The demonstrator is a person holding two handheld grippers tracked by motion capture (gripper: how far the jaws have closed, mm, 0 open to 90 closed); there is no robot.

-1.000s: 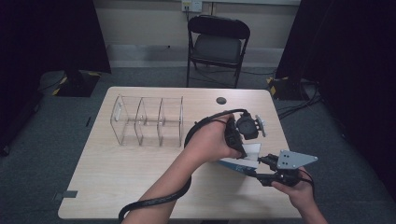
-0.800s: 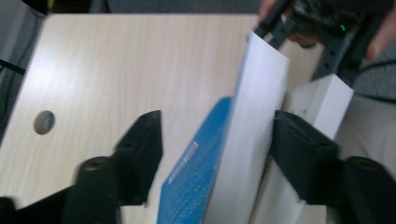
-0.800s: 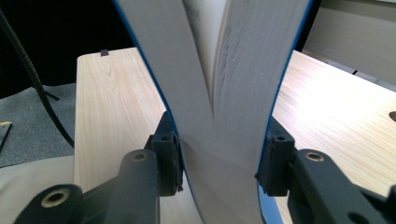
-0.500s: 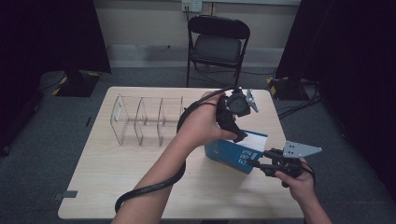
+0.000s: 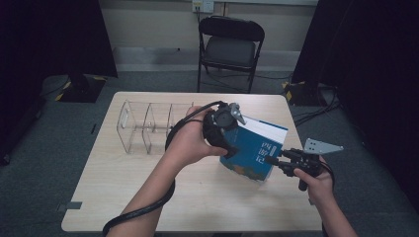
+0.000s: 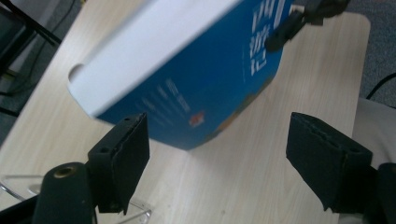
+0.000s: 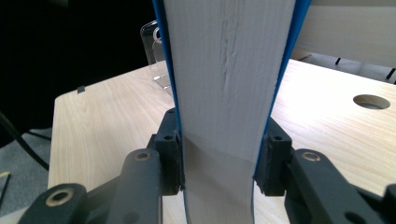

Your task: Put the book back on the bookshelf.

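One thick blue-covered book with white page edges [image 5: 254,145] is held tilted above the right part of the light wooden bench [image 5: 148,197]. The right gripper [image 5: 276,161] has its jaws clamped on the book's near right edge, one jaw on each cover. The left gripper [image 5: 228,129] sits at the book's left side, jaws wide apart, gripping nothing. One clear plastic divided rack [image 5: 148,126] stands on the far left of the bench. One black folding chair [image 5: 230,44] stands beyond the bench.

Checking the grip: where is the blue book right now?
In the high view the blue book is tilted over the table's right half, clamped by the right gripper, with the left gripper at its top-left.
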